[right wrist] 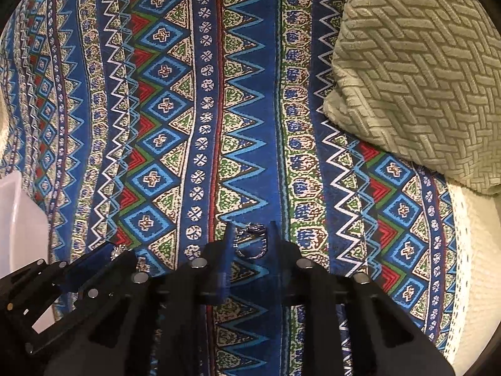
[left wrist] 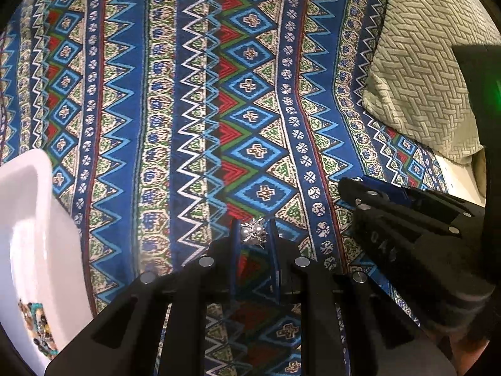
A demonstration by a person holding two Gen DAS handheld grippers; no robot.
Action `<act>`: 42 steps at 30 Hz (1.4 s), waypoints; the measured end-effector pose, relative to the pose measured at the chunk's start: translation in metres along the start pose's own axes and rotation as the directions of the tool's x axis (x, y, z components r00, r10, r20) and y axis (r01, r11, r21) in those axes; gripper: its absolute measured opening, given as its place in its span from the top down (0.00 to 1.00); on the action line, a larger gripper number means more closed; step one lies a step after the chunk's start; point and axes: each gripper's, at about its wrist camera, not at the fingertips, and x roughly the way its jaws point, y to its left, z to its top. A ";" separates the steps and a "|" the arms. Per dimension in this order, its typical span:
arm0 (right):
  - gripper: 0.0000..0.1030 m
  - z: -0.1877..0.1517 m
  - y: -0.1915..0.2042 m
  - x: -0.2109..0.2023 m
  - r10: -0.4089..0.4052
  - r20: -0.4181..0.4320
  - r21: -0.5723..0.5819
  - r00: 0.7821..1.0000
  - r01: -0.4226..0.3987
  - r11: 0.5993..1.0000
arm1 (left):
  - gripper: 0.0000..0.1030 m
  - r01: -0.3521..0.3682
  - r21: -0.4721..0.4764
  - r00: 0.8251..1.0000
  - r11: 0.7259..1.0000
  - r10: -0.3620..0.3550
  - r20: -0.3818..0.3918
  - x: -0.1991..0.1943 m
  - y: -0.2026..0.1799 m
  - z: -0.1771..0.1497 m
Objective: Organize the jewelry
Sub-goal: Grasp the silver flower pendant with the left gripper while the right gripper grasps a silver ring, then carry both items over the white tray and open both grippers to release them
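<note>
My left gripper (left wrist: 253,235) is shut on a silver pearl ornament (left wrist: 253,234) and holds it just above the patterned blue cloth (left wrist: 175,100). The left gripper also shows at the lower left of the right wrist view (right wrist: 106,255), with the ornament (right wrist: 116,250) glinting at its tip. My right gripper (right wrist: 250,239) is shut on a silver ring (right wrist: 252,240), low over the cloth (right wrist: 250,109). The right gripper shows at the right of the left wrist view (left wrist: 347,185). A white tray (left wrist: 28,219) at the left holds a beaded bracelet (left wrist: 39,329).
A cream woven cushion (right wrist: 416,72) lies on the cloth at the upper right, also in the left wrist view (left wrist: 422,72). The tray's edge (right wrist: 15,219) shows at the left of the right wrist view. A white perforated surface (right wrist: 472,266) lies beyond the cloth's right edge.
</note>
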 end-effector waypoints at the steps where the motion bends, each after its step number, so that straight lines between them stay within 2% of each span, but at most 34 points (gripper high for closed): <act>1: 0.79 0.001 -0.002 0.001 0.007 0.000 0.006 1.000 -0.007 1.000 | 0.85 -0.001 -0.001 1.000 1.000 0.001 0.003 -0.008 0.003 -0.003; 4: 0.79 0.009 -0.005 -0.004 0.036 0.001 0.041 0.999 -0.036 0.999 | 0.85 0.005 -0.004 1.000 1.000 -0.005 0.017 -0.026 0.008 -0.004; 8: 0.79 0.015 0.009 -0.039 0.100 0.064 0.035 0.993 -0.102 0.994 | 0.85 0.020 0.034 0.997 0.999 -0.022 0.079 -0.074 0.020 -0.004; 12: 0.79 0.014 0.037 -0.081 0.195 0.120 -0.004 0.974 -0.196 0.981 | 0.85 0.038 0.036 0.987 0.999 -0.043 0.152 -0.133 0.043 -0.010; 15: 0.79 0.007 0.060 -0.107 0.258 0.129 -0.063 0.957 -0.252 0.966 | 0.85 0.003 0.030 0.987 1.000 -0.007 0.163 -0.157 0.076 -0.026; 17: 0.79 -0.002 0.081 -0.121 0.283 0.121 -0.102 0.951 -0.272 0.957 | 0.85 -0.037 0.018 0.989 0.999 0.034 0.147 -0.157 0.099 -0.038; 20: 0.79 -0.014 0.114 -0.125 0.313 0.099 -0.148 0.944 -0.297 0.943 | 0.85 -0.146 -0.013 0.983 0.989 0.146 0.113 -0.144 0.135 -0.061; 22: 0.79 -0.023 0.138 -0.130 0.323 0.088 -0.193 0.942 -0.302 0.934 | 0.85 -0.175 -0.055 0.981 0.983 0.179 0.076 -0.133 0.162 -0.078; 27: 0.79 -0.050 0.169 -0.142 0.318 0.063 -0.274 0.946 -0.290 0.917 | 0.84 -0.170 -0.121 0.985 0.978 0.172 0.005 -0.115 0.195 -0.099; 32: 0.79 -0.075 0.188 -0.140 0.313 0.025 -0.320 0.949 -0.289 0.902 | 0.83 -0.146 -0.176 0.989 0.974 0.146 -0.011 -0.117 0.212 -0.104; 34: 0.79 -0.080 0.193 -0.138 0.306 0.018 -0.330 0.952 -0.283 0.900 | 0.74 -0.137 -0.181 0.990 0.974 0.140 0.004 -0.123 0.214 -0.104; 35: 0.79 -0.080 0.195 -0.137 0.304 0.016 -0.329 0.952 -0.282 0.901 | 0.61 -0.137 -0.183 0.990 0.974 0.141 0.011 -0.126 0.214 -0.105; 36: 0.79 -0.081 0.195 -0.136 0.303 0.012 -0.329 0.953 -0.283 0.901 | 0.54 -0.140 -0.187 0.989 0.972 0.147 0.027 -0.132 0.215 -0.105; 42: 0.79 -0.087 0.202 -0.127 0.301 -0.025 -0.340 0.953 -0.291 0.894 | 0.54 -0.166 -0.238 0.975 0.957 0.196 0.108 -0.161 0.231 -0.108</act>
